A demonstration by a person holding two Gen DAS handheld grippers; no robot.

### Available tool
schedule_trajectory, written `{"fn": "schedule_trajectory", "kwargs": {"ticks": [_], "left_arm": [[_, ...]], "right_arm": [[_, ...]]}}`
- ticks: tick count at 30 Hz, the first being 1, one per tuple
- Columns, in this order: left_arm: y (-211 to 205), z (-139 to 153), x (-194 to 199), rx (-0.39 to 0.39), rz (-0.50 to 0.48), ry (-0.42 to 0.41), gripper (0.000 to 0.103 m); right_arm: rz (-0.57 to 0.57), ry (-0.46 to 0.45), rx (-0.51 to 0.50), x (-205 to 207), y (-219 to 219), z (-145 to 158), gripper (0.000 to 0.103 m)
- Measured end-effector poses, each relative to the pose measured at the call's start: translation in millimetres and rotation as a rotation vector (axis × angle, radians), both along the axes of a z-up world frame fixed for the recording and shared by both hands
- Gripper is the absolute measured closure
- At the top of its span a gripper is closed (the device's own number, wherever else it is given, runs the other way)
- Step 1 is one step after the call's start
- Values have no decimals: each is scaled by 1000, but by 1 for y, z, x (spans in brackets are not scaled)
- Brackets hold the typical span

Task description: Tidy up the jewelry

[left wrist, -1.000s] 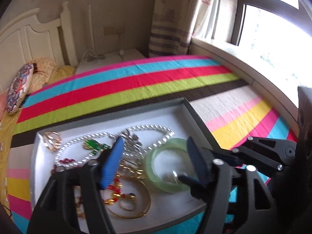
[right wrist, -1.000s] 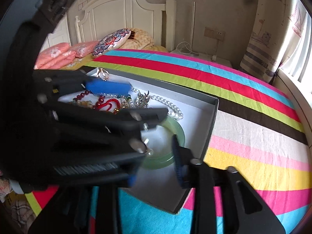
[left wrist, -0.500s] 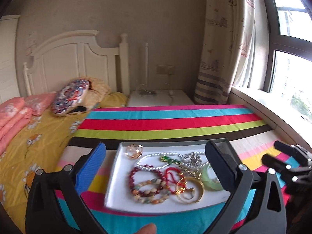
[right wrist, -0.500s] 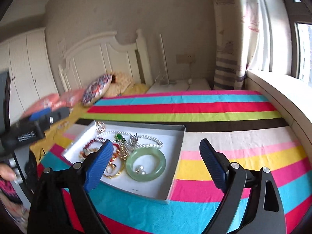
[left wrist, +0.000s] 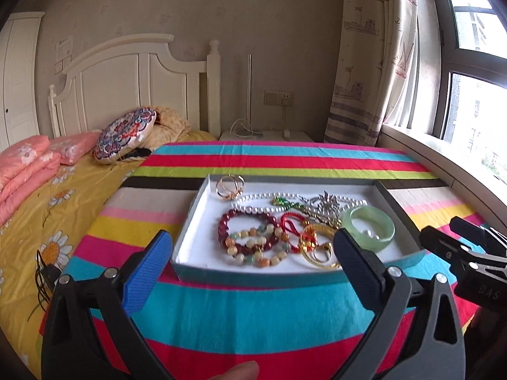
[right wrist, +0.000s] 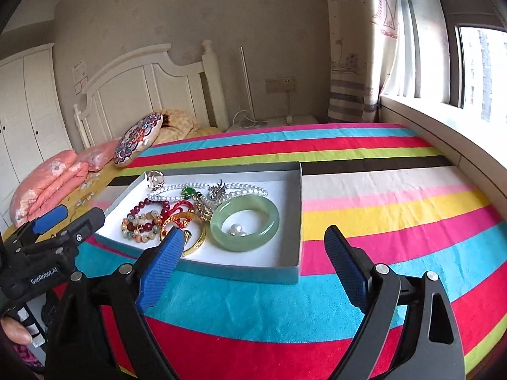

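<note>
All jewelry lay heaped in the shallow box (left wrist: pixel 187 221), jade bangle (right wrist: pixel 244 222) rightmost; both grippers (left wrist: pixel 250 259) (right wrist: pixel 250 262) hovered short, jaws apart, empty.

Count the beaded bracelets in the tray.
2: a dark red bracelet left of centre in the tray, and a multicoloured bracelet overlapping its near side. Others may hide in the tangle.

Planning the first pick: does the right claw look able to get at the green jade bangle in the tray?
Probably yes. The right claw is open, and the green jade bangle lies flat on the tray's near right side, with only the low wall between them. Small pearls sit inside its ring.
</note>
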State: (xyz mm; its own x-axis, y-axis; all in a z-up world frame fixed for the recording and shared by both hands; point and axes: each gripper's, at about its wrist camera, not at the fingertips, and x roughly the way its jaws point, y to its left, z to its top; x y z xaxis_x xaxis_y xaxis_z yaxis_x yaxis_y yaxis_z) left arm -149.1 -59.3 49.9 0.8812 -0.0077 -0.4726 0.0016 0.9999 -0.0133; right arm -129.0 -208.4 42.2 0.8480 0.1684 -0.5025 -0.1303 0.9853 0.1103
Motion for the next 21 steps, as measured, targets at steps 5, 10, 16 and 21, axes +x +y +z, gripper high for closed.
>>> {"fn": "schedule_trajectory", "kwargs": {"ticks": [5,10,16,21], "left_arm": [[-3,-14,2,26,5,18,2],[-3,-20,7,31,-2,28,2],[-3,-21,4,28,-12,6,2],[-5,-20,2,35,-5,-7,2]], "right_arm": [[15,-17,-51,-2,12,-2,17],[11,-29,-80,-1,17,-6,17],[17,-34,-79,-2,18,-7,17],[15,-24,-61,0,15,-7,17]]}}
